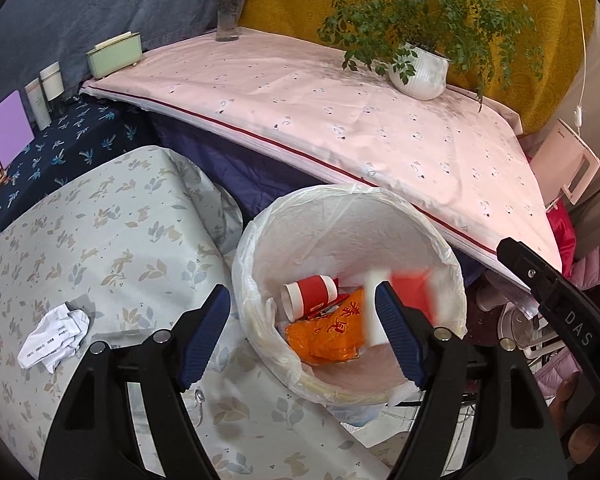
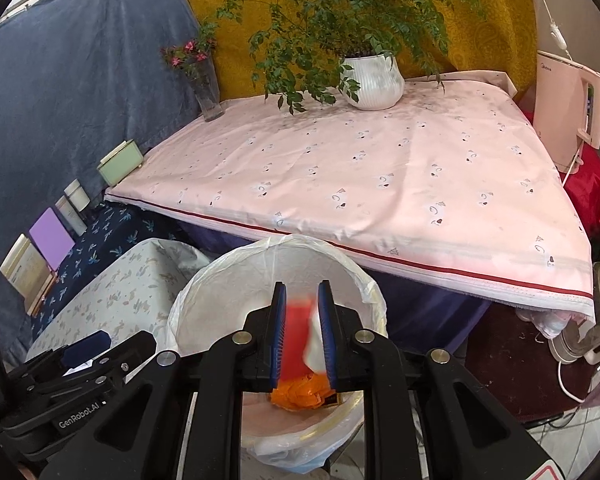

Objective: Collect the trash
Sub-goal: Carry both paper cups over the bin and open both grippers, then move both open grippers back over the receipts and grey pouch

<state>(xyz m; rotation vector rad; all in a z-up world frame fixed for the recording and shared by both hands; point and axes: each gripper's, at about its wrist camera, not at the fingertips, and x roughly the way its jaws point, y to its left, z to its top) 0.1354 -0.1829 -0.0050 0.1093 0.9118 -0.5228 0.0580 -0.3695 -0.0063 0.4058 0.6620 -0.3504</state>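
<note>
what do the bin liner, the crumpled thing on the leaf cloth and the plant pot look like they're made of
Bin liner: thin translucent plastic film, going by its glossy wrinkles folded over the rim.
Crumpled wad: white printed paper, probably a receipt, with sharp matte creases.
Plant pot: likely glazed white ceramic, ribbed and softly shiny, though plastic can't be ruled out.

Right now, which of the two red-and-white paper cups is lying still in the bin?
The sharp-looking cup on its side at the bin's left, beside the orange bag. The other cup is a blur in mid-air between the right gripper's fingers.
</note>
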